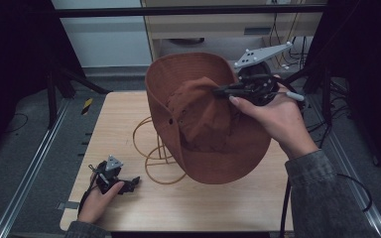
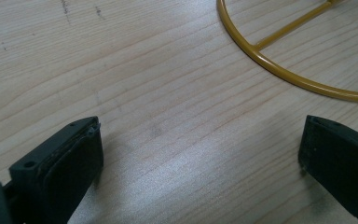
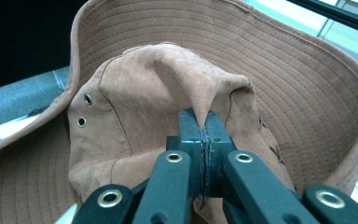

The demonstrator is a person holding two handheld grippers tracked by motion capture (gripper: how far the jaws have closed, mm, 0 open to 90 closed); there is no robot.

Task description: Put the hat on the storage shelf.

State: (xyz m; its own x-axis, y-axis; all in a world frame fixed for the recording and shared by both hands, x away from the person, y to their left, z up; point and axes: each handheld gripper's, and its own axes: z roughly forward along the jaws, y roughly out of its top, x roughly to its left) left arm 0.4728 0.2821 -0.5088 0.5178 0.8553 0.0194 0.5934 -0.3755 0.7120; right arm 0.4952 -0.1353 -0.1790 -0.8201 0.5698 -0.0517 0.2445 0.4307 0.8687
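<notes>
Hat held up by its crown above the table.

The right gripper (image 1: 218,91) has its jaws pinched tight on a fold of the crown of the brown hat (image 1: 213,144), which hangs tilted over the middle of the table (image 1: 228,208), brim toward the far edge and the near right. Under it, partly hidden, a yellow wire stand (image 1: 151,163) sits left of centre. The left gripper (image 1: 135,182) rests near the front left corner, jaws wide apart on bare wood, holding nothing.
</notes>
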